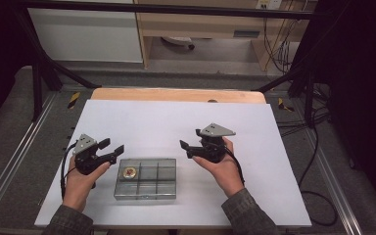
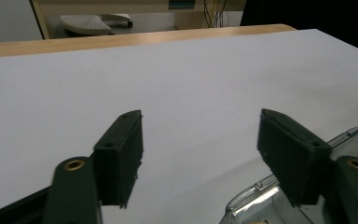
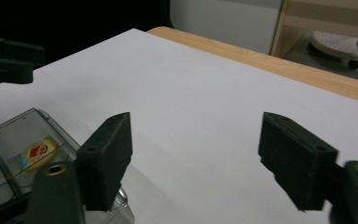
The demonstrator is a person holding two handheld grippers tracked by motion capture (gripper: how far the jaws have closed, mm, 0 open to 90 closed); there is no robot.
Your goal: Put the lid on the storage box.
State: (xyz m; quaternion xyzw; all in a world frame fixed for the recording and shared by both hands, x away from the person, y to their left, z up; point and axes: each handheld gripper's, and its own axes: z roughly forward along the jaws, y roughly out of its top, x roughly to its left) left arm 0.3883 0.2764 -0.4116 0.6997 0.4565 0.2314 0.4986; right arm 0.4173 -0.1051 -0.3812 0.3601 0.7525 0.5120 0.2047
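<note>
Clear compartment box (image 1: 146, 178) lies flat on the white table sheet (image 1: 176, 122), near the person's edge, lid shut as far as the high view shows. Inside, dividers split it into cells; a small round badge (image 1: 129, 172) with a red and yellow picture sits in the cell at the box's 10 o'clock corner.

Left gripper (image 1: 111, 148): held in the left hand (image 1: 81, 181), hovering at about 10 o'clock of the box, just beside its far-left corner, tips pointing toward 2 o'clock. Jaws stand well apart with nothing between them. In the left gripper view (image 2: 200, 140) only bare sheet lies between the two black jaws; a rounded corner of the box (image 2: 261, 200) shows at 5 o'clock, low and partly behind the right-hand jaw. Whether that jaw touches the box cannot be told.

Right gripper (image 1: 191, 142): held in the right hand (image 1: 223, 169), at about 2 o'clock of the box, apart from it, tips pointing toward 9 o'clock. Jaws also wide apart, empty. In the right gripper view (image 3: 196, 149) the gap frames bare sheet; the box (image 3: 23, 140) sits at 8 o'clock, partly behind the left-hand jaw, the badge (image 3: 36, 152) visible through the lid.

Box lies between the two grippers, nearer the person than both, gripped by neither.
</note>
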